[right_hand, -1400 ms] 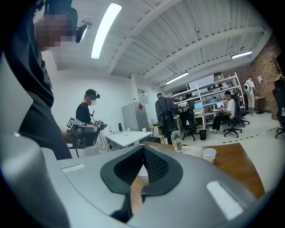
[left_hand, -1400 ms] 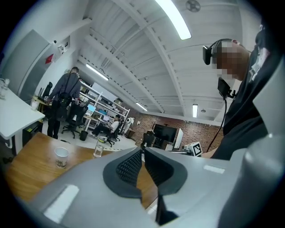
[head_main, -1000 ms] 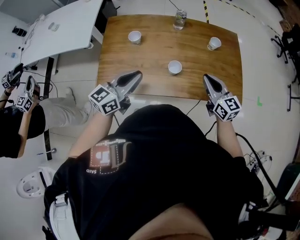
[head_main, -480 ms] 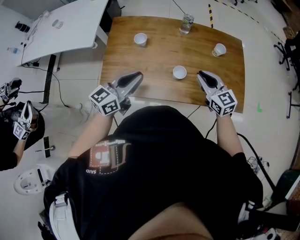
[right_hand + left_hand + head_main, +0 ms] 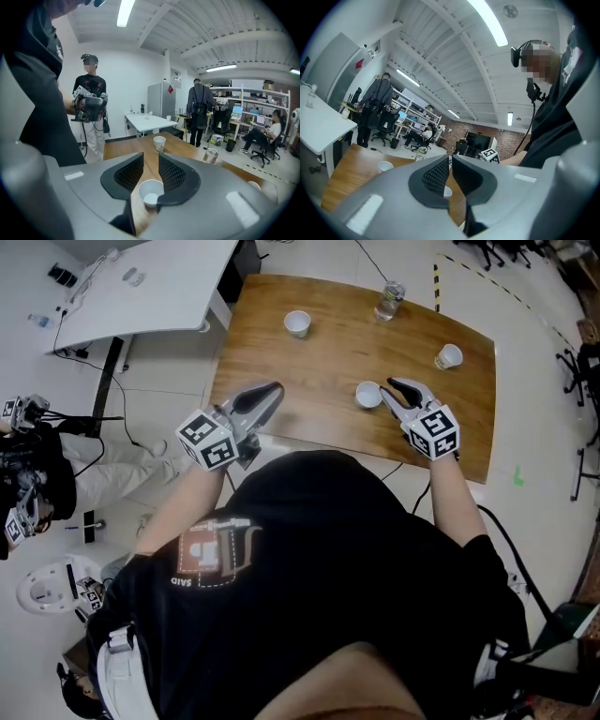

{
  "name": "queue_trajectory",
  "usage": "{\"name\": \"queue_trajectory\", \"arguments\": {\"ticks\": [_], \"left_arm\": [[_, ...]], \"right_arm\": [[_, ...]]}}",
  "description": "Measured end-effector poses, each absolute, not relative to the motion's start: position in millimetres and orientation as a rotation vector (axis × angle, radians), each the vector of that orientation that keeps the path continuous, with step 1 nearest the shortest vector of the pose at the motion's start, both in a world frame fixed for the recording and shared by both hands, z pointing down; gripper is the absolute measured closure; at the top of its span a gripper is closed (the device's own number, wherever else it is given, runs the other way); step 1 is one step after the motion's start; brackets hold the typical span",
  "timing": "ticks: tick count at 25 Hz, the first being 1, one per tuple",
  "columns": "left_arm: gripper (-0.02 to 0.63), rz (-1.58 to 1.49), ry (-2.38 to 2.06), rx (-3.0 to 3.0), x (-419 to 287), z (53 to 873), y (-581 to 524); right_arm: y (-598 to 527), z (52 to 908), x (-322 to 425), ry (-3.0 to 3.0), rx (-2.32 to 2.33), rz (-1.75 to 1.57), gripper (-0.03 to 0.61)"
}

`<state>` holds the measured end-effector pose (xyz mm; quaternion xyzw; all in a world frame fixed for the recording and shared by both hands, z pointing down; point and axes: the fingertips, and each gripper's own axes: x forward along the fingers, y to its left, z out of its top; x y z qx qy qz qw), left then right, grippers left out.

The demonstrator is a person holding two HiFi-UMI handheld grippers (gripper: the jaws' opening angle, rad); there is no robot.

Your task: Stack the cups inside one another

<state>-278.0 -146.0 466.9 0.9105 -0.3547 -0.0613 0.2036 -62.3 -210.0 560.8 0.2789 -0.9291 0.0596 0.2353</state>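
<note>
The right gripper [image 5: 151, 157] has its two fingers [image 5: 129, 174] spread apart, with nothing clamped between them. A white paper cup [image 5: 151, 192] shows upright in the gap, low between the fingers and closer to the right-hand one, its open mouth facing up. The cup's rim meets the edge of that finger in the right gripper view, but I cannot tell whether they really touch. In the head view the same cup [image 5: 367, 395] stands on the wooden table [image 5: 319, 362] just to the left of the right gripper's tips, near the table's front edge.

The left gripper [image 5: 450, 161] has its fingers closed together at the tips and holds nothing. It hangs over the front left edge of the table, well apart from the cup, which shows only as a sliver through the slit below its tips.

Further out, a second cup [image 5: 297, 322] stands upright near the far left corner of the table. A third cup [image 5: 449, 356] sits toward the right edge, well apart from the other two. None of the cups is inside another. A clear glass [image 5: 390, 300] stands at the far edge, between the second and third cups.

Beyond the wooden table is a white table [image 5: 150, 287]. A person [image 5: 91, 108] in dark clothes stands beside it, holding another pair of grippers.
</note>
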Motion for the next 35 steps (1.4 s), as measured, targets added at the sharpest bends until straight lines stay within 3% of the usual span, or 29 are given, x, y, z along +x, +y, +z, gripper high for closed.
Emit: {"name": "queue_trajectory", "arguments": {"ticks": [15, 22, 35], "left_arm": [[0.592, -0.175, -0.982, 2.546, -284, 465, -149], [0.594, -0.171, -1.003, 2.522, -289, 465, -146], [0.594, -0.197, -1.251, 2.423, -398, 467, -138]], "right_arm": [[-185, 603, -69, -2.453, 0.637, 0.180, 0.451], [-204, 584, -86, -2.506, 0.641, 0.169, 0.451], [-332, 579, -241, -2.435, 0.464, -0.046, 0.443]]}}
